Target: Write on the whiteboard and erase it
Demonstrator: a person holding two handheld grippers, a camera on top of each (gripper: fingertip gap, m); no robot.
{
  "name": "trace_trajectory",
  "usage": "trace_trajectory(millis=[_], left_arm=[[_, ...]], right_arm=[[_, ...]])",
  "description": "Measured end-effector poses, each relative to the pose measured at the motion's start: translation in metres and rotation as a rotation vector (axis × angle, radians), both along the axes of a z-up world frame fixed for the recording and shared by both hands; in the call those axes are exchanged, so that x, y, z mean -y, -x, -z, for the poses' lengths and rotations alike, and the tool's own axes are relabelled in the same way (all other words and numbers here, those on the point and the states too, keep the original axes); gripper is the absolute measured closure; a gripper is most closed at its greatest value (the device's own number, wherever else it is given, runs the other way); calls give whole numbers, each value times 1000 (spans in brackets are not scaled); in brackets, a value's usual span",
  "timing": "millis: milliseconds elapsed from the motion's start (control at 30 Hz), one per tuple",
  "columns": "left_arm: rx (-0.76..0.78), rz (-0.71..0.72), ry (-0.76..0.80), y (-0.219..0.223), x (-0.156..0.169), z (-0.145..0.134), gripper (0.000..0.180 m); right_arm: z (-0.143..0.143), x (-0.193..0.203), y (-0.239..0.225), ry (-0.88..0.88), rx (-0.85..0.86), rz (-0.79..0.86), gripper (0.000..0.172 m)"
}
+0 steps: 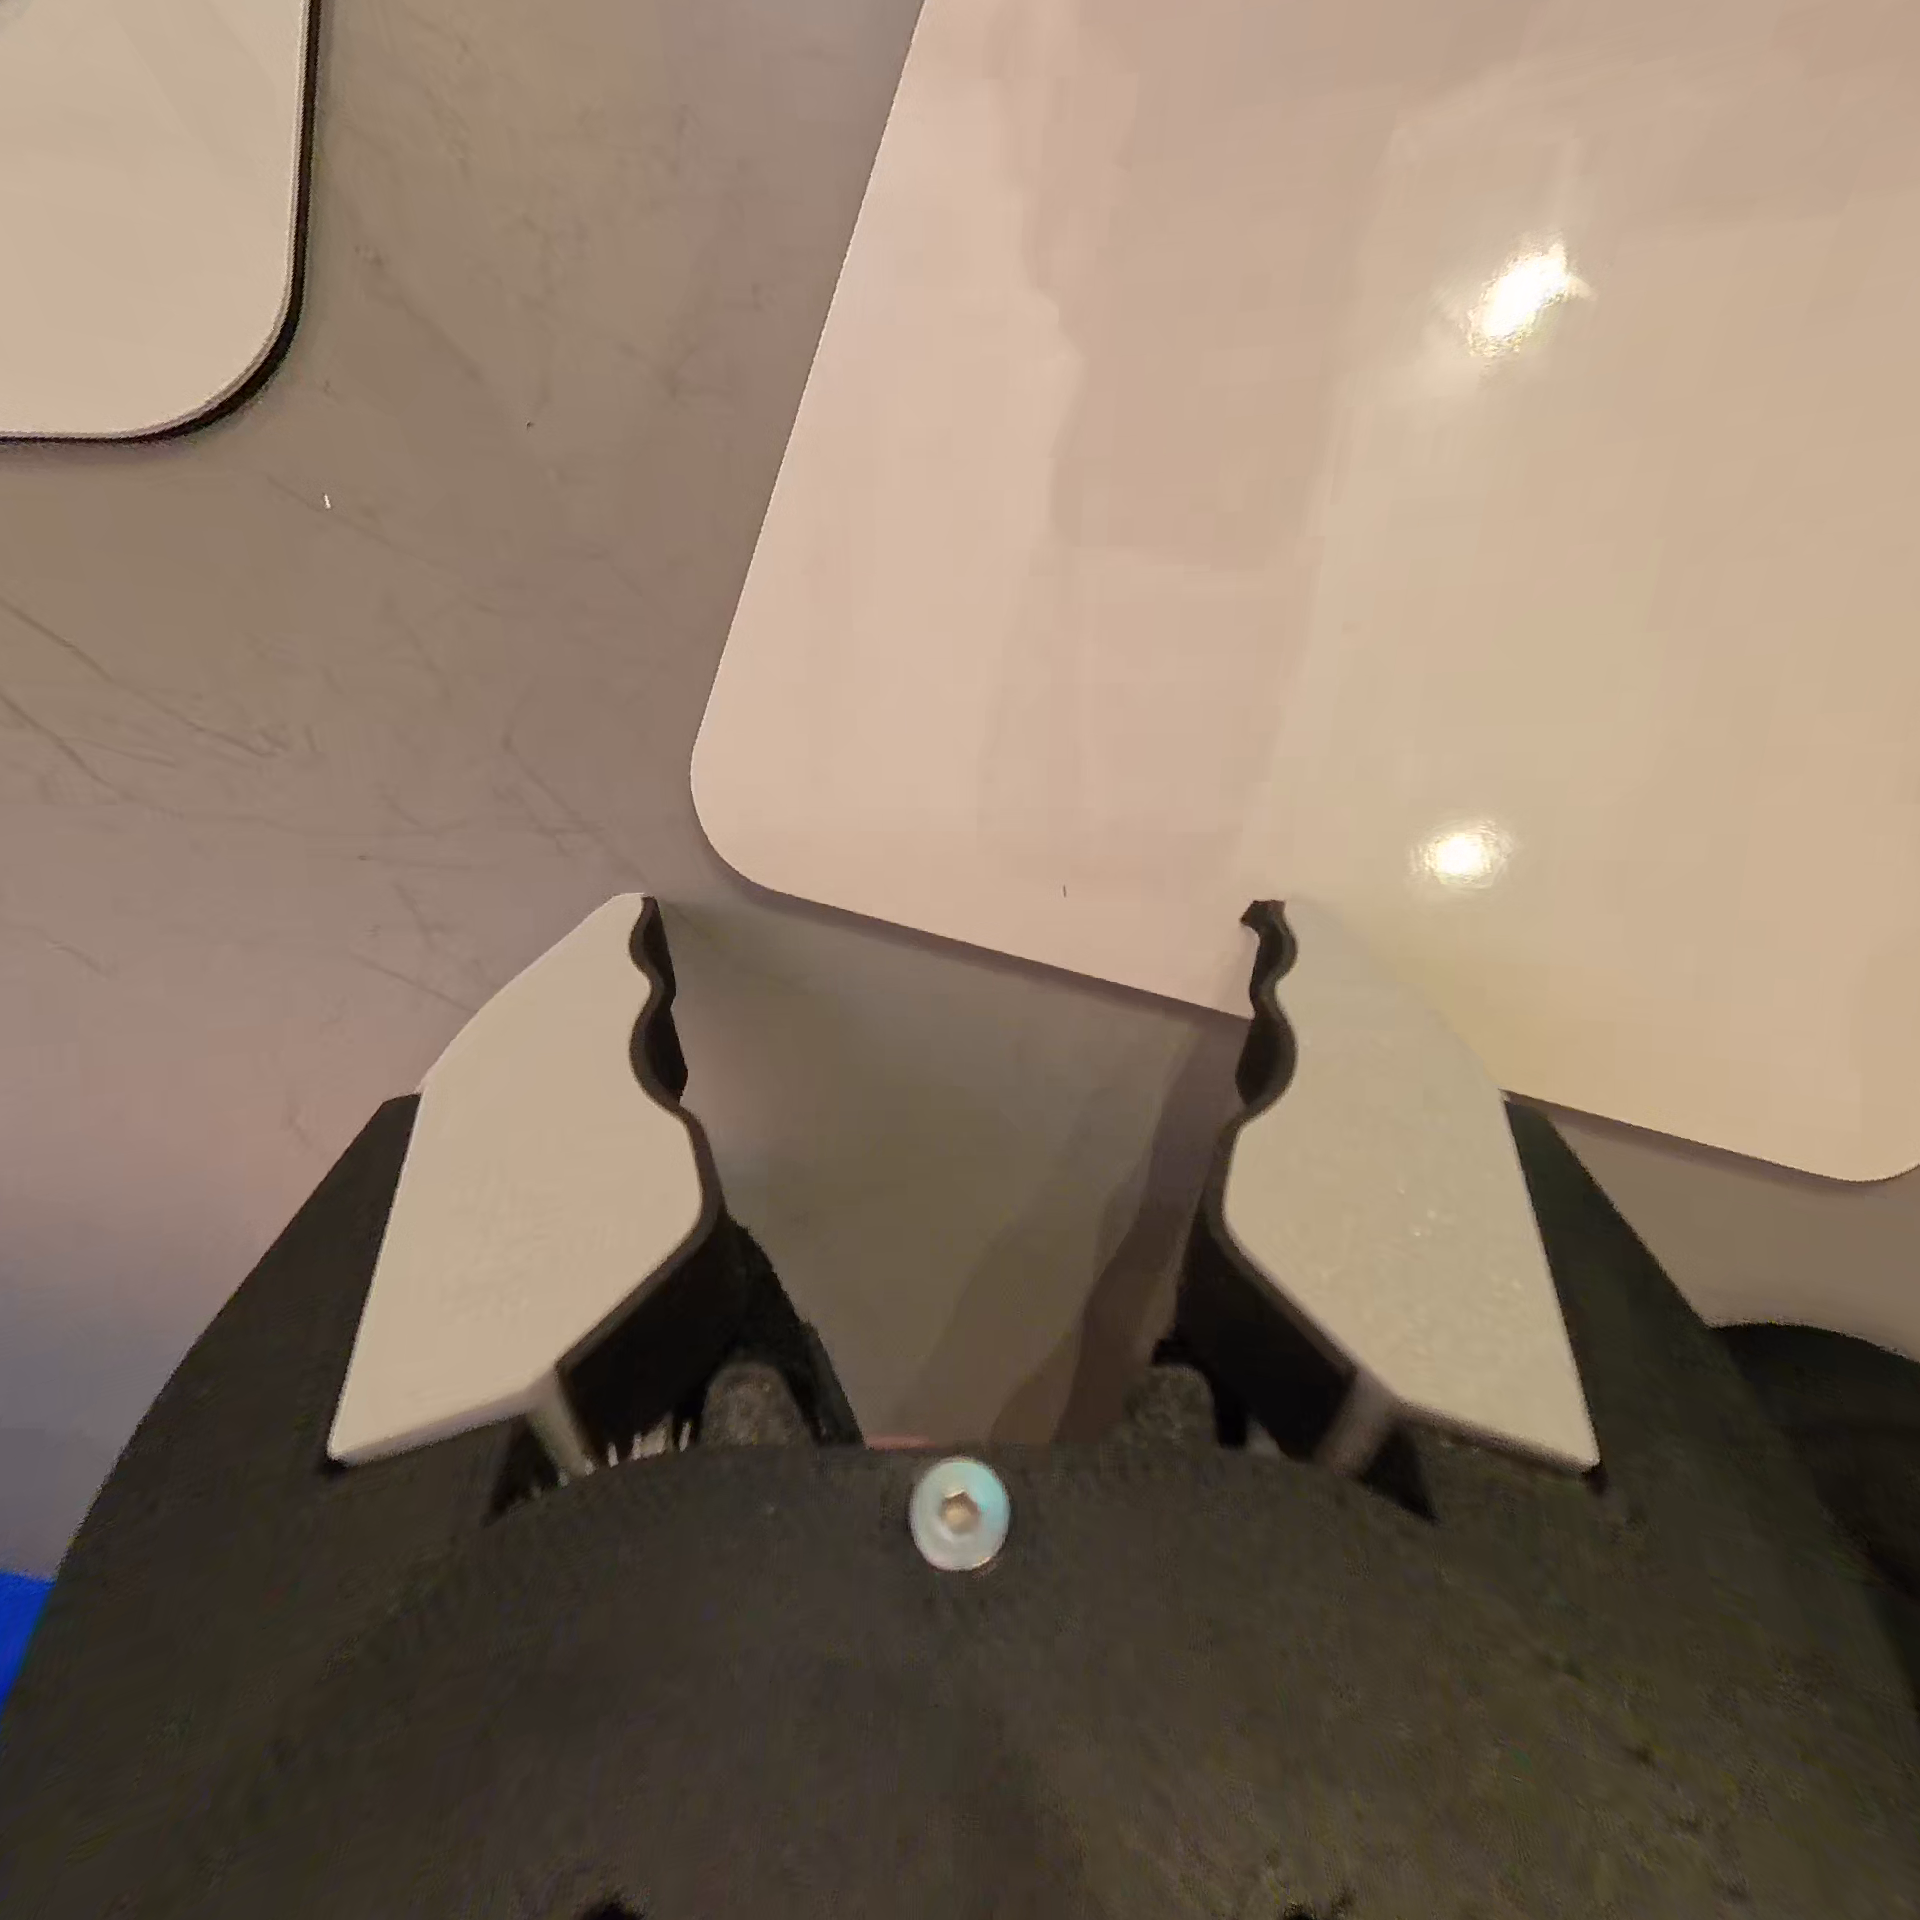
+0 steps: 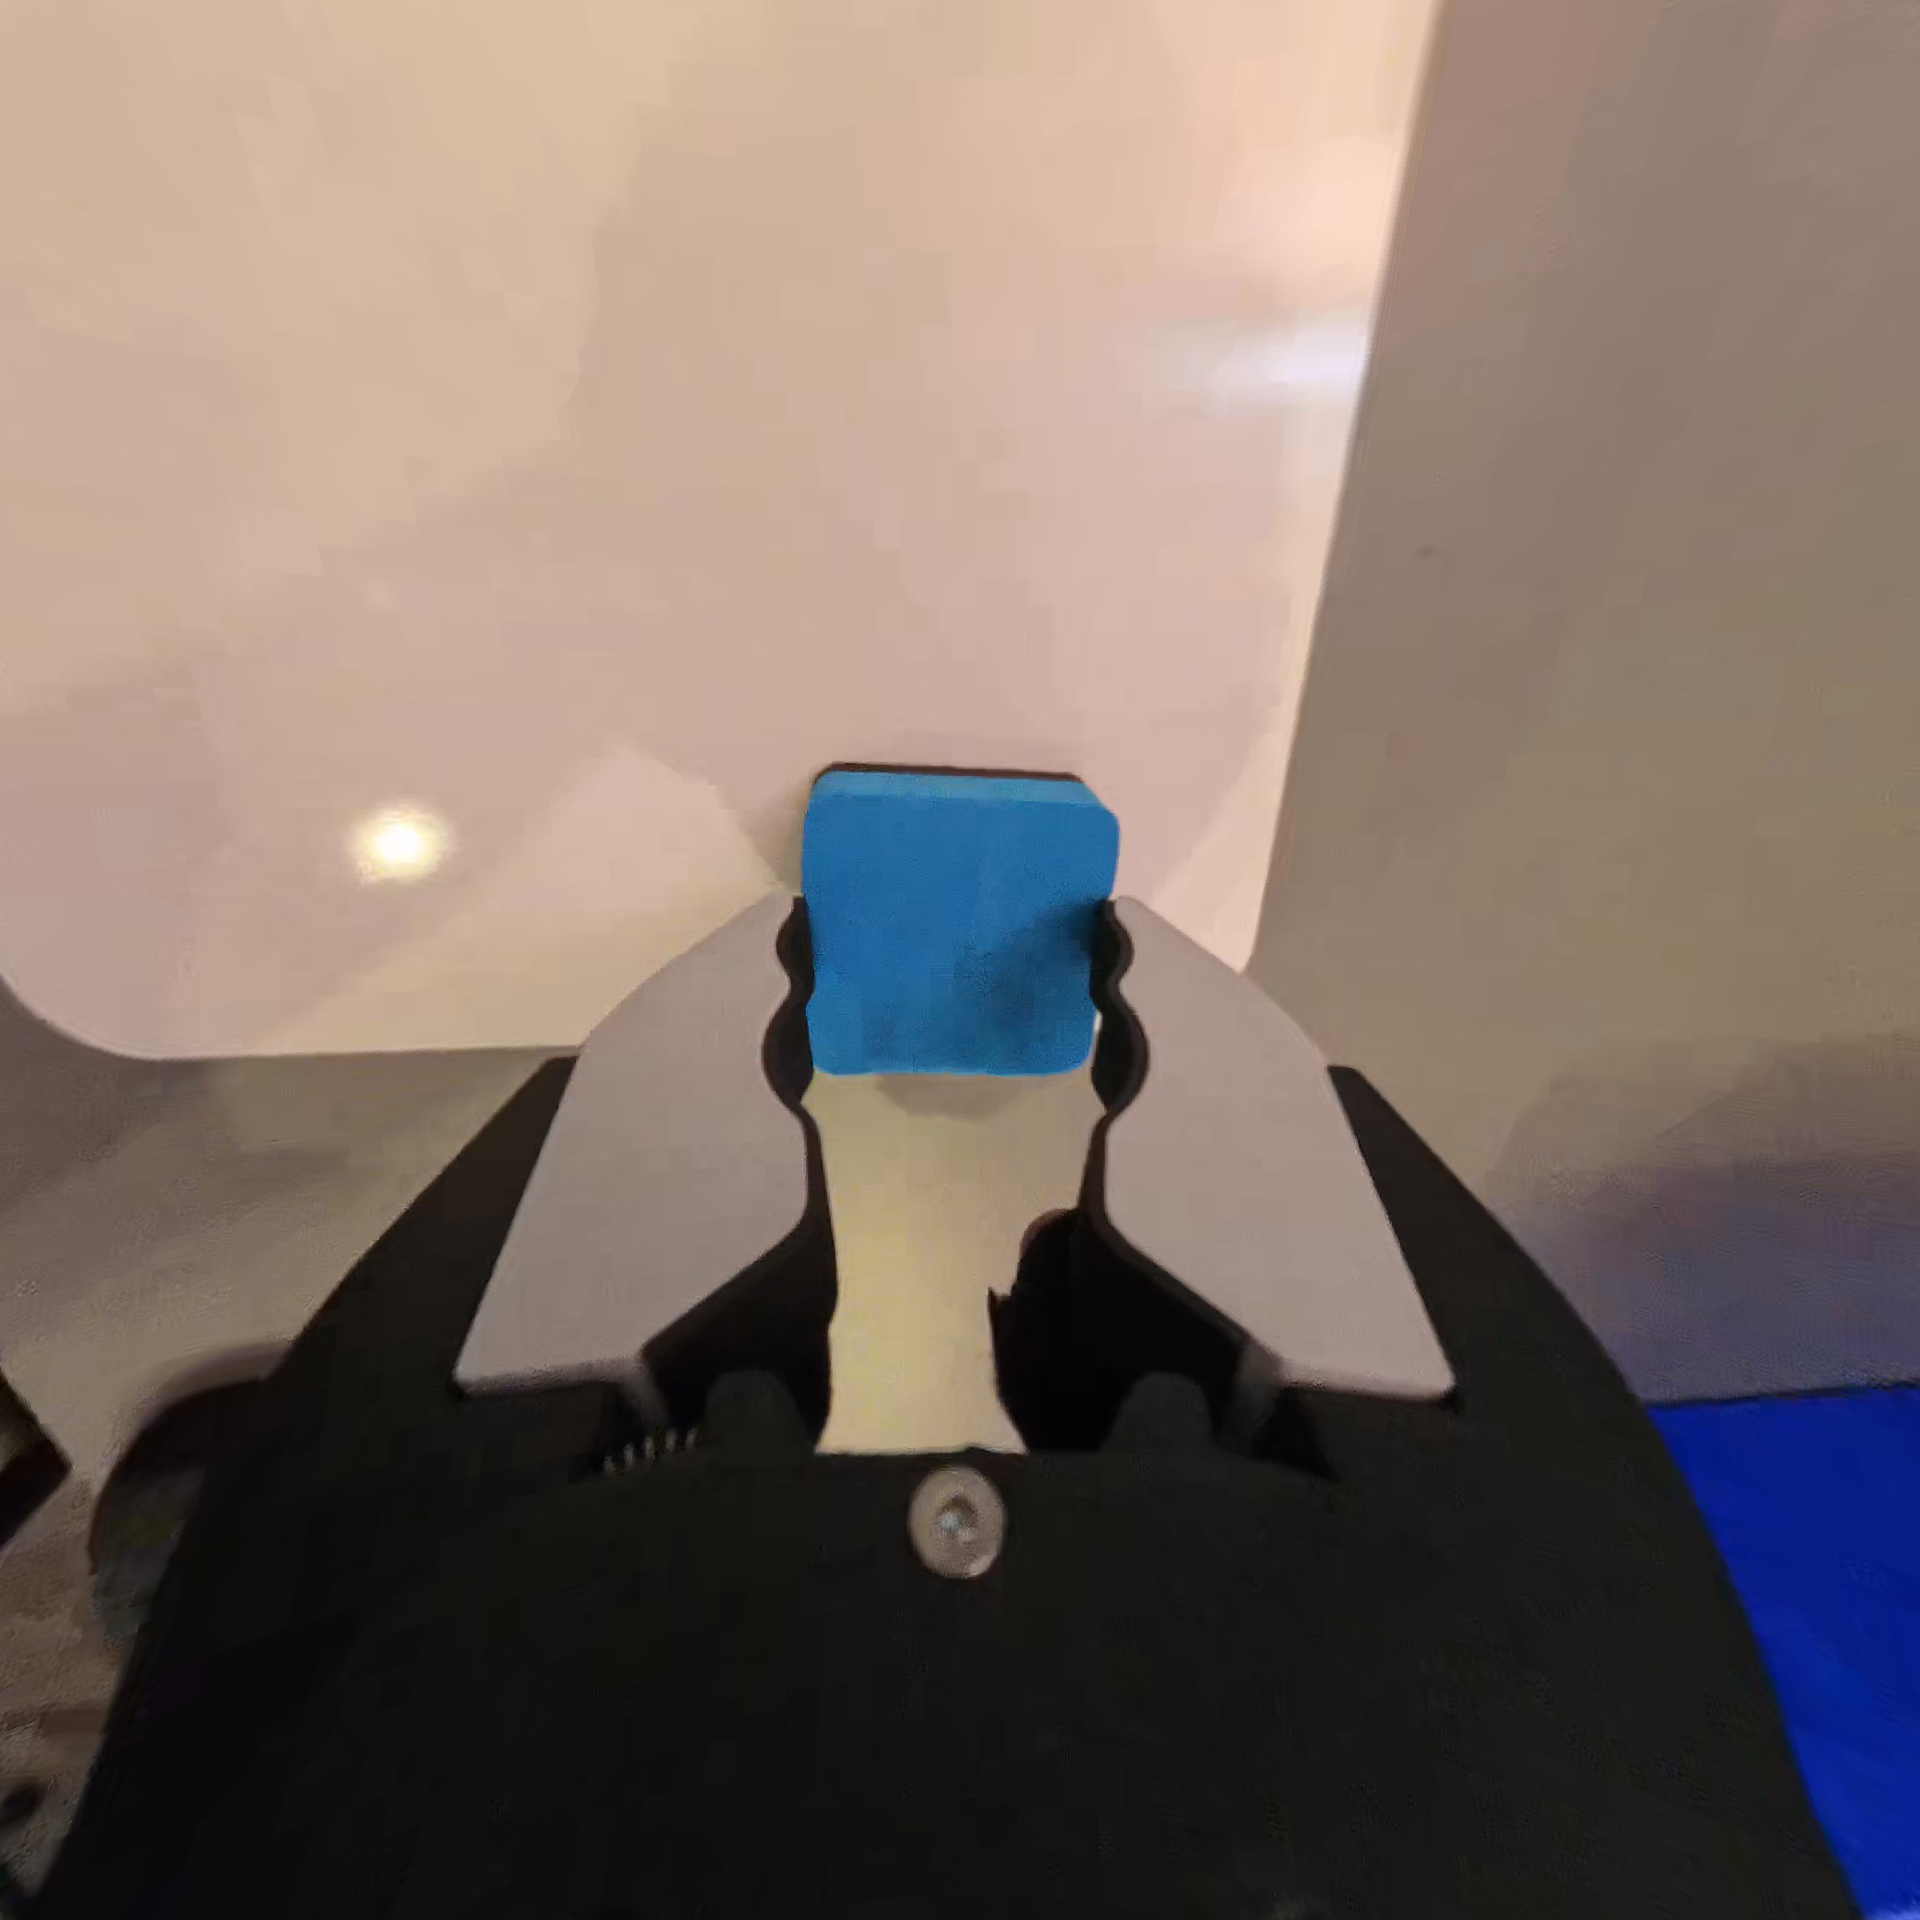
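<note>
A white whiteboard lies flat on the grey table, with no writing that I can make out. My left gripper is open and holds nothing; it hovers at the board's near left corner. In the right wrist view my right gripper is shut on a blue square eraser with a dark underside. Both pads press its sides. The eraser is over the whiteboard, near its right edge; I cannot tell if it touches the surface.
A second white board with a dark rim lies at the far left of the table. A blue surface shows at the lower right of the right wrist view. Bright lamp reflections sit on the whiteboard. About 30 centimeters separates my left fingertips from my right.
</note>
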State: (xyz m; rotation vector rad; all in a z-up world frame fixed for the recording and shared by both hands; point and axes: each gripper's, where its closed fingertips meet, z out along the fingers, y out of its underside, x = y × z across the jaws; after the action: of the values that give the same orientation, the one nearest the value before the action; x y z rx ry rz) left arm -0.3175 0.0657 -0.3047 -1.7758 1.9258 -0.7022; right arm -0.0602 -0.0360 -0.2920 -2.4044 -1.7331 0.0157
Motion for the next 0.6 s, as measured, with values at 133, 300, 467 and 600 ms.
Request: trace_trajectory(millis=[133,300,467,600], left_arm=[[-5,-6,0,-1,0,0,74],[-37,-6,-6,-1,3,1,68],[-37,-4,-8,-2,3,1,67],[-40,-3,-8,-1,3,1,68]], right_arm=[[0,6,10,-31,-49,-14,119],[0,-21,11,-61,-60,-20,119],[0,-20,14,-39,-99,-9,119],[-1,-15,7,-46,-95,-19,119]])
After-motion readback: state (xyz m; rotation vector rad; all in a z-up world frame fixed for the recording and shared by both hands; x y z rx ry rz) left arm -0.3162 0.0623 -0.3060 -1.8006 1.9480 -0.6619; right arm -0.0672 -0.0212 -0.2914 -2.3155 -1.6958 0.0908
